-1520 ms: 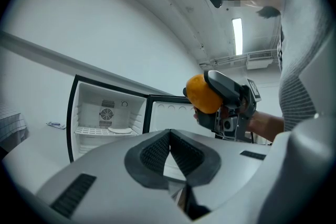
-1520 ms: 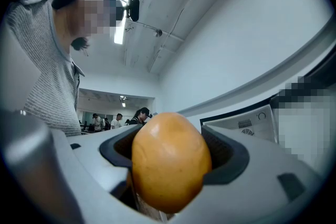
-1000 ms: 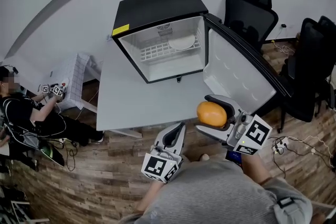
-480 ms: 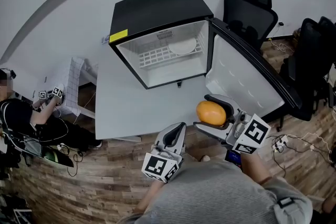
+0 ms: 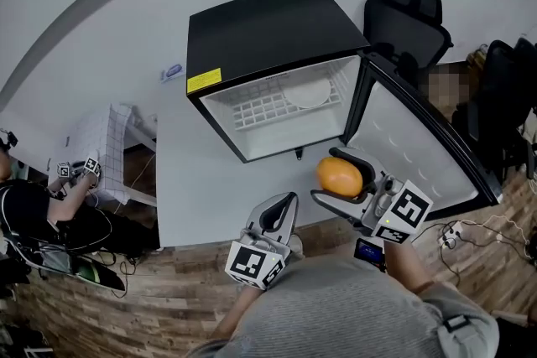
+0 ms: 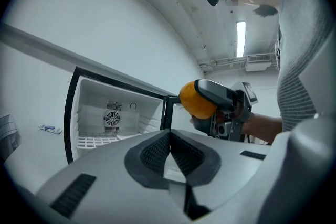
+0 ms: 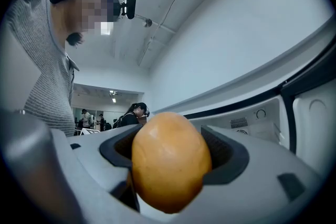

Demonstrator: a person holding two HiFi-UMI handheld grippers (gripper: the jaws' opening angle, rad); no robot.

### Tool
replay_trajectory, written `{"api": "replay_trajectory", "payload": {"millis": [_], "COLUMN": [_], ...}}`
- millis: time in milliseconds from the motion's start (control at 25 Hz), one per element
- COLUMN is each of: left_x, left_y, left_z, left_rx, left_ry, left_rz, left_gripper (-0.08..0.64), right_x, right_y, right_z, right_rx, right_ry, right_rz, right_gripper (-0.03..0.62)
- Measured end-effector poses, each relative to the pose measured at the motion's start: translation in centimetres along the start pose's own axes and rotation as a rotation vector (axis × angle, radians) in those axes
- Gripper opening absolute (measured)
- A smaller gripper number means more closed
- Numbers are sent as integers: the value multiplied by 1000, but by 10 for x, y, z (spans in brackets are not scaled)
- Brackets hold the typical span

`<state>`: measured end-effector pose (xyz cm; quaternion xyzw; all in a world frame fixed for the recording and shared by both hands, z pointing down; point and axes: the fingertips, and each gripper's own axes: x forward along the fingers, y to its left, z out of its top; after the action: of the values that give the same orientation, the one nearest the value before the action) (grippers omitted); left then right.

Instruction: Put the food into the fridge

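The right tongs (image 5: 329, 177) clamp the orange fruit (image 5: 341, 178) by its sides, holding it over the bench (image 5: 201, 180) edge just before the open fridge (image 5: 268, 29) — its door (image 5: 411, 147) stands wide to admit it. The left tongs (image 5: 288, 202) hang pressed together, empty, out of the way.

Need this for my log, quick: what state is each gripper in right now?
Left gripper: shut, nothing between its jaws.
Right gripper: shut on the orange fruit.
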<state>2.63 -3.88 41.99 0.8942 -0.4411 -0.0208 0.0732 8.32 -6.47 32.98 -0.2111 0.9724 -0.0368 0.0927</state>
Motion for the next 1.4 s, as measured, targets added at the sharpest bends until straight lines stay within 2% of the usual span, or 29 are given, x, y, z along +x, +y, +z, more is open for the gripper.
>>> {"api": "replay_trajectory", "payload": {"millis": [360, 560, 800, 1080, 1320, 1400], "left_x": [10, 14, 25, 38, 43, 42], "left_y": [61, 82, 89, 96, 92, 94], "left_z": [7, -5, -11, -11, -15, -16], "left_rx": [-5, -21, -42, -57, -64, -69], "left_ry": [-12, -1, 14, 30, 15, 36], "left_rz": [-52, -88, -121, -107, -131, -124], "left_gripper": [11, 11, 11, 11, 11, 11], "right_x": [54, 72, 81, 84, 82, 83], "right_y": [-26, -43, -63, -77, -84, -86], "right_z": [-8, -17, -24, -27, -34, -36], "right_rx": [-35, -45, -40, -34, -29, -30], "right_ry": [5, 12, 26, 41, 63, 72], "right_rz": [-58, -111, -146, -148, -164, -168], "right_gripper": [339, 339, 339, 339, 339, 339]}}
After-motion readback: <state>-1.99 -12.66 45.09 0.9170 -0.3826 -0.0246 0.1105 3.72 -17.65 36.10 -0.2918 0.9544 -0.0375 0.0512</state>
